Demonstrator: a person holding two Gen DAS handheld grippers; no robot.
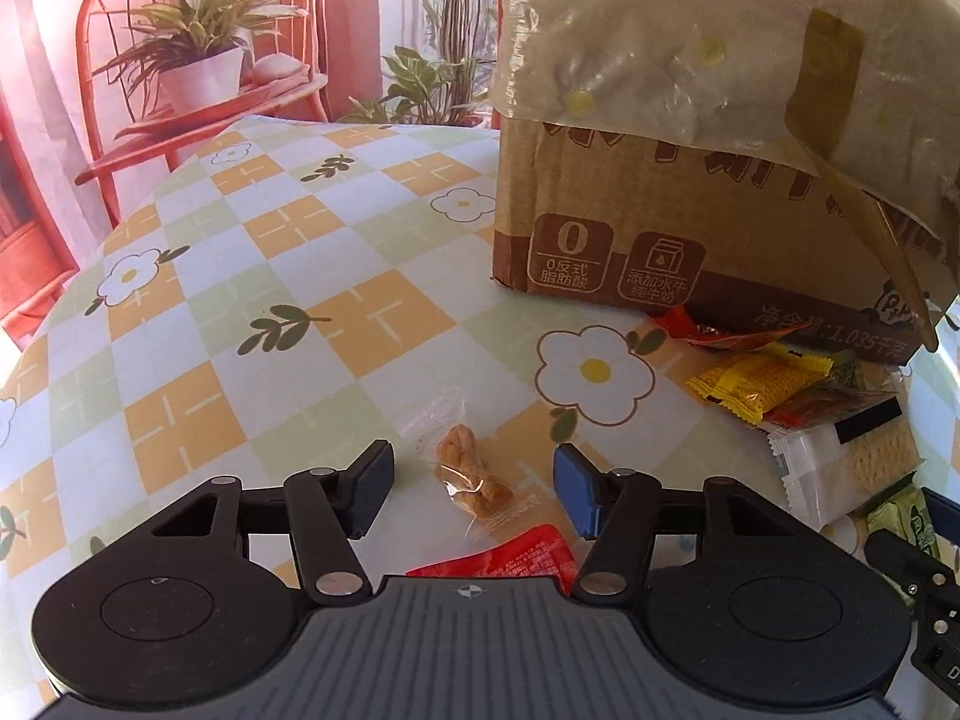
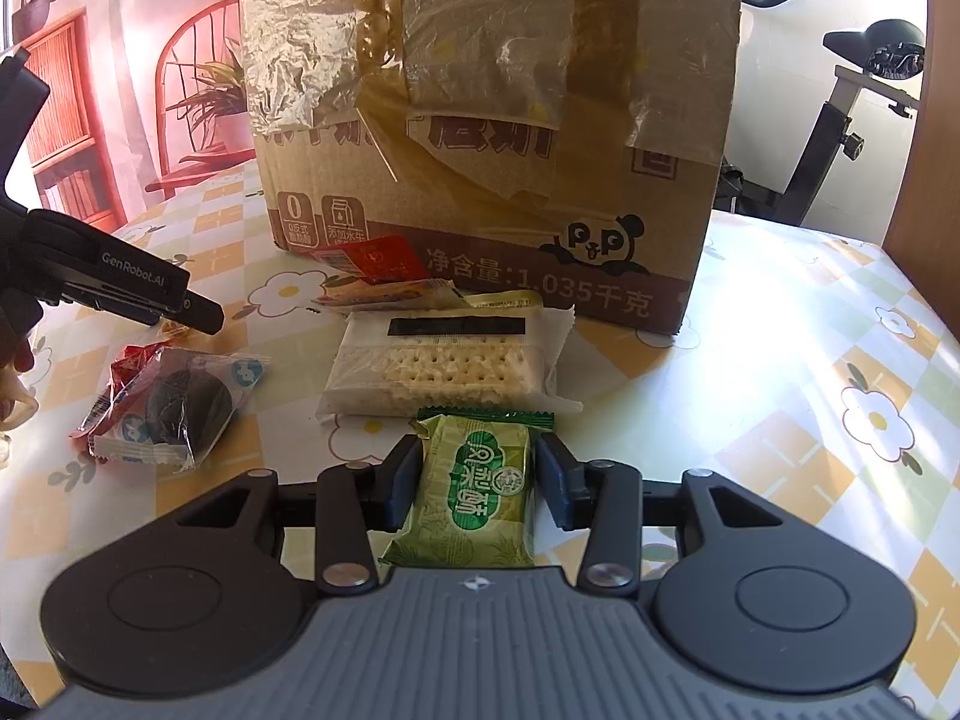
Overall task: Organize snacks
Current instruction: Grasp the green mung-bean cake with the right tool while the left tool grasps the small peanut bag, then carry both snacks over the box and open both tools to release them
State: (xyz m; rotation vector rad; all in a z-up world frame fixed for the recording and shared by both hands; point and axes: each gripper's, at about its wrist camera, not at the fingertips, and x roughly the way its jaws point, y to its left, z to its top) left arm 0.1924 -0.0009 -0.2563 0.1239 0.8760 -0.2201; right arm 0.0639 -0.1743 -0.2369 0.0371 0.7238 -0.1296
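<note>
A twisted fried-dough snack (image 1: 465,471) in a clear wrapper lies on the checked tablecloth. My left gripper (image 1: 471,461) stands open around it, and neither pad touches it. My right gripper (image 2: 477,471) is shut on a green pastry packet (image 2: 474,492), with both pads against its sides. Beyond that packet lies a white cracker pack (image 2: 444,372). In the left wrist view, the cracker pack (image 1: 840,468) is at the right. Behind everything stands a large taped cardboard box (image 2: 480,180), seen in the left wrist view as the box (image 1: 660,222) at the upper right. The left gripper's finger (image 2: 198,313) shows at the left of the right wrist view.
A yellow packet (image 1: 756,384) and a red one (image 1: 714,330) lie at the box's foot. Another red packet (image 1: 510,558) lies under my left gripper. A dark cookie packet (image 2: 180,408) lies left of the crackers. An exercise bike (image 2: 870,60) stands beyond the table's right edge.
</note>
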